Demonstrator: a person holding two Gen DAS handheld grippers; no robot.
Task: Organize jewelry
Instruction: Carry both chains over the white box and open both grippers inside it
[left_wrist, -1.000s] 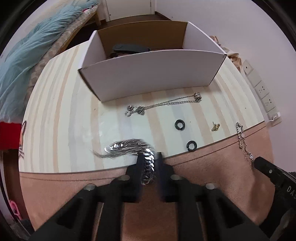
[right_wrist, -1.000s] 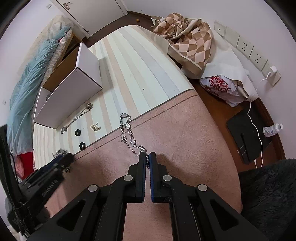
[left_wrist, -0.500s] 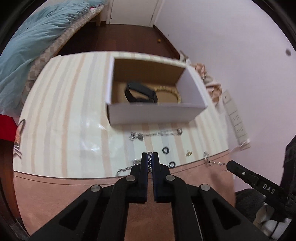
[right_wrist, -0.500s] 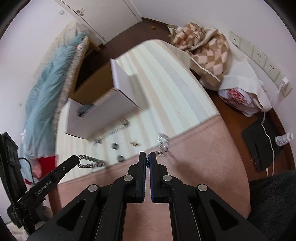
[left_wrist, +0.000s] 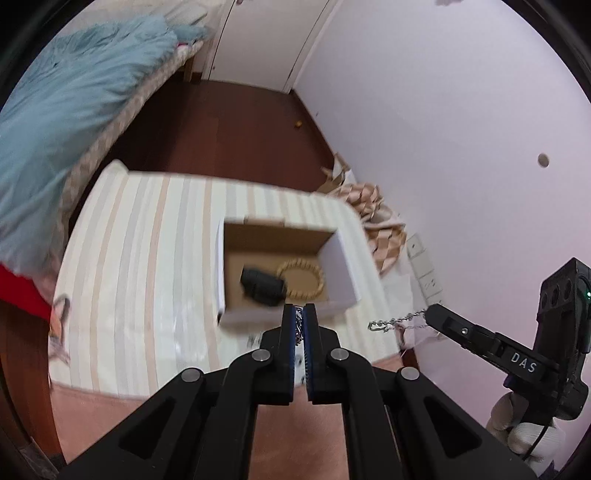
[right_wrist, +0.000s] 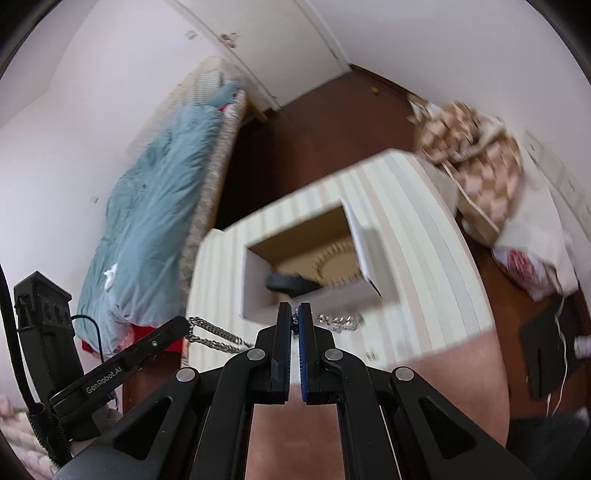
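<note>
My left gripper (left_wrist: 300, 314) is shut on a thick silver curb chain (right_wrist: 214, 334), which hangs from its tips high above the table. My right gripper (right_wrist: 294, 314) is shut on a thin silver charm chain (left_wrist: 393, 320); it also shows in the right wrist view (right_wrist: 338, 319). Both are raised in front of the open white cardboard box (left_wrist: 343, 266), which holds a black band (left_wrist: 263, 285) and a beaded wooden bracelet (left_wrist: 300, 278). The box also shows in the right wrist view (right_wrist: 255, 284).
The box stands on a striped cloth table (left_wrist: 147, 266) with a pink front part (right_wrist: 424, 369). A bed with a blue blanket (left_wrist: 55, 122) is to the left. Checked fabric (right_wrist: 472, 147) and wall sockets (left_wrist: 424, 273) lie to the right.
Both grippers have lifted their chains off the table and risen well above it. The box now appears smaller and lower in both views.
</note>
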